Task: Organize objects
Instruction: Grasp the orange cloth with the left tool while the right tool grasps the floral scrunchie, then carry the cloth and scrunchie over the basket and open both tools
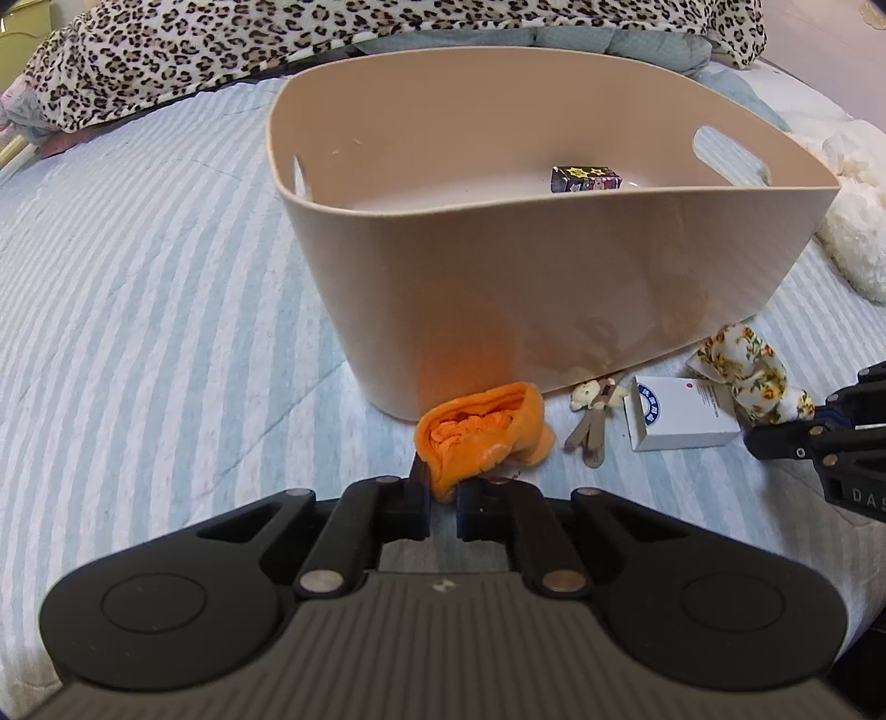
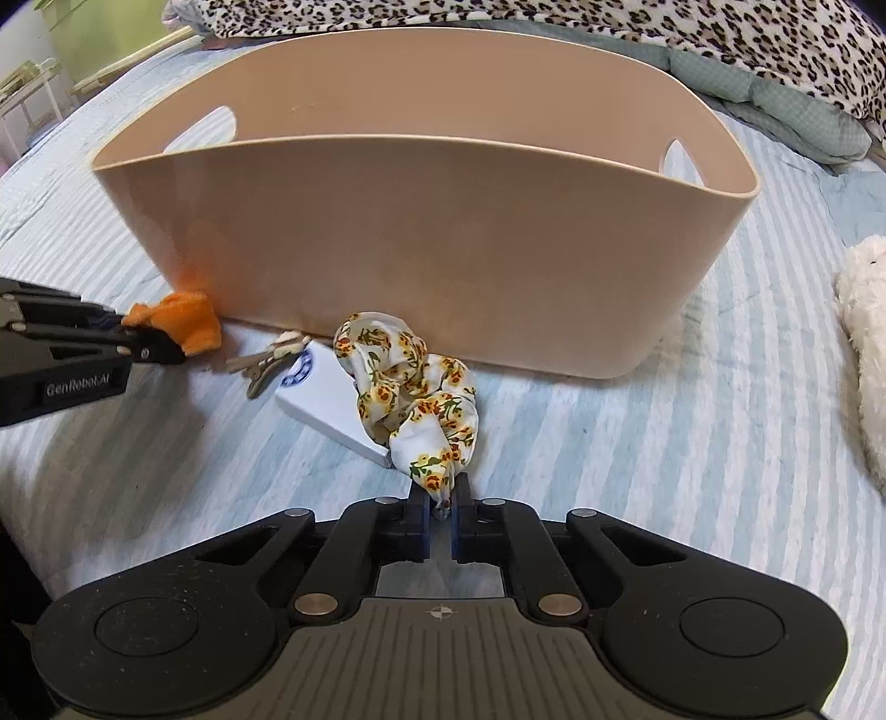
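A beige plastic basket (image 1: 554,266) with handle slots stands on the striped bed; it also shows in the right wrist view (image 2: 421,243). A small dark box (image 1: 584,178) lies inside it. My left gripper (image 1: 443,490) is shut on an orange cloth (image 1: 482,432) in front of the basket; both also show in the right wrist view: the gripper (image 2: 138,338), the cloth (image 2: 185,327). My right gripper (image 2: 441,501) is shut on a floral scrunchie (image 2: 412,396), which lies partly over a white box (image 2: 326,399). The scrunchie (image 1: 747,365) and white box (image 1: 678,415) also show in the left wrist view, as does my right gripper (image 1: 814,429).
A hair clip with a small bear charm (image 1: 592,412) lies between the orange cloth and the white box; it also shows in the right wrist view (image 2: 266,357). A white plush toy (image 2: 864,354) lies at the right. A leopard-print blanket (image 1: 277,39) lies behind the basket.
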The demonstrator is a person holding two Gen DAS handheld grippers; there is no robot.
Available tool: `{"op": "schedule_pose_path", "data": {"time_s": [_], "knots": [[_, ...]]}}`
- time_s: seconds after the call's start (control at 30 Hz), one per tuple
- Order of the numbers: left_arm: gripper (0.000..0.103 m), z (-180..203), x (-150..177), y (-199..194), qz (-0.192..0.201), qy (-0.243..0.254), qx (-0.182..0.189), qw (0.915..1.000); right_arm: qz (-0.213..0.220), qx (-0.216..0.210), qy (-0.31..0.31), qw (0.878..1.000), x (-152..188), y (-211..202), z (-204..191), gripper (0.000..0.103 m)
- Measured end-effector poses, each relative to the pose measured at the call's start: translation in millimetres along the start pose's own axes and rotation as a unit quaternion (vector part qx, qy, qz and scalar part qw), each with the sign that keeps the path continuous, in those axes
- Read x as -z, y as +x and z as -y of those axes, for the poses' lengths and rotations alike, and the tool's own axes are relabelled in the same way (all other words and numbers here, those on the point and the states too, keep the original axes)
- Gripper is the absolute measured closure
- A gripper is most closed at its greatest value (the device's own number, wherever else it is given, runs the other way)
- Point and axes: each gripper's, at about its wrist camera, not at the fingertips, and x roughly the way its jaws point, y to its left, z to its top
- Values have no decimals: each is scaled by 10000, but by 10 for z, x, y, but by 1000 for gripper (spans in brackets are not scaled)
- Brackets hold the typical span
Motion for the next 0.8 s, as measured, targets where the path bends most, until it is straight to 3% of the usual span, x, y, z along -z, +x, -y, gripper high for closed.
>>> {"op": "schedule_pose_path", "data": {"time_s": [0.3, 0.37, 0.8], "knots": [[94, -65, 41, -243, 188, -57, -14, 9998, 165, 77, -33, 9998, 51, -194, 162, 98], [94, 1, 172, -355, 266, -90, -1, 9996, 254, 81, -6, 9996, 67, -307, 163, 98], [94, -53, -23, -961, 987, -175, -35, 9950, 1289, 207, 276, 9911, -106, -1038, 180, 98]]}}
